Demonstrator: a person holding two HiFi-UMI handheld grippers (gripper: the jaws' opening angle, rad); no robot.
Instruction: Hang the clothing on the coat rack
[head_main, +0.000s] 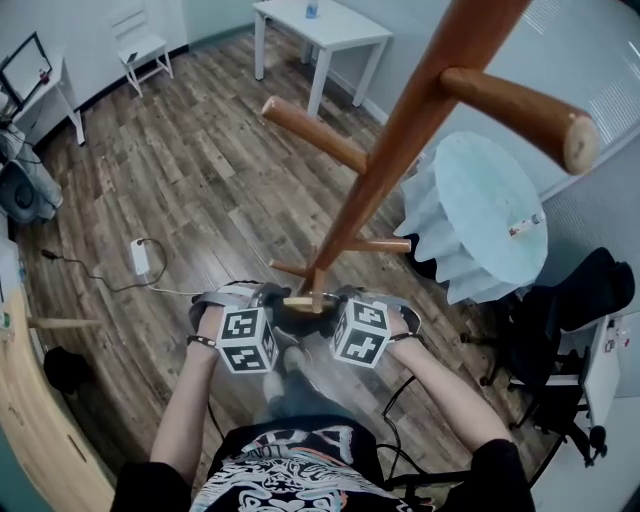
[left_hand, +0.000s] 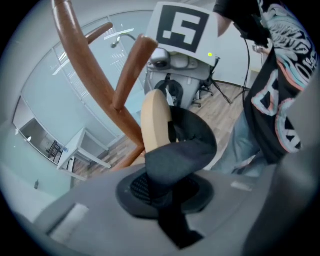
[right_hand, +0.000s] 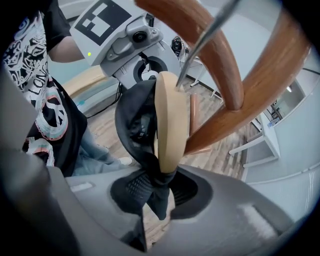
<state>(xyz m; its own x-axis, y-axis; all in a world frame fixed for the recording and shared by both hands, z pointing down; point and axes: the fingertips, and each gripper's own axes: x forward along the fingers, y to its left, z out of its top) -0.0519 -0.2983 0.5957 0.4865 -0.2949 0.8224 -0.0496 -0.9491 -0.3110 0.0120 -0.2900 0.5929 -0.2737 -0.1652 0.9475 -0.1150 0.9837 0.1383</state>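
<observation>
A pale wooden hanger (head_main: 300, 302) carries a dark garment (head_main: 290, 318) and spans between my two grippers, low by the wooden coat rack (head_main: 400, 130). My left gripper (head_main: 258, 305) is shut on one hanger end (left_hand: 155, 120), with the dark garment (left_hand: 185, 145) bunched between its jaws (left_hand: 167, 192). My right gripper (head_main: 350, 305) is shut on the other end (right_hand: 170, 120), where the cloth (right_hand: 132, 120) is pinched too (right_hand: 155, 190). The hanger's metal hook (right_hand: 205, 40) rises beside a rack peg (right_hand: 200, 40). Pegs (head_main: 315, 135) branch off the pole above.
A round table with a pale cloth (head_main: 480, 210) stands right of the rack, with a black office chair (head_main: 570, 300) beyond it. A white table (head_main: 320, 25) and white chair (head_main: 140, 45) are at the far side. A power strip (head_main: 140, 258) and cable lie on the floor.
</observation>
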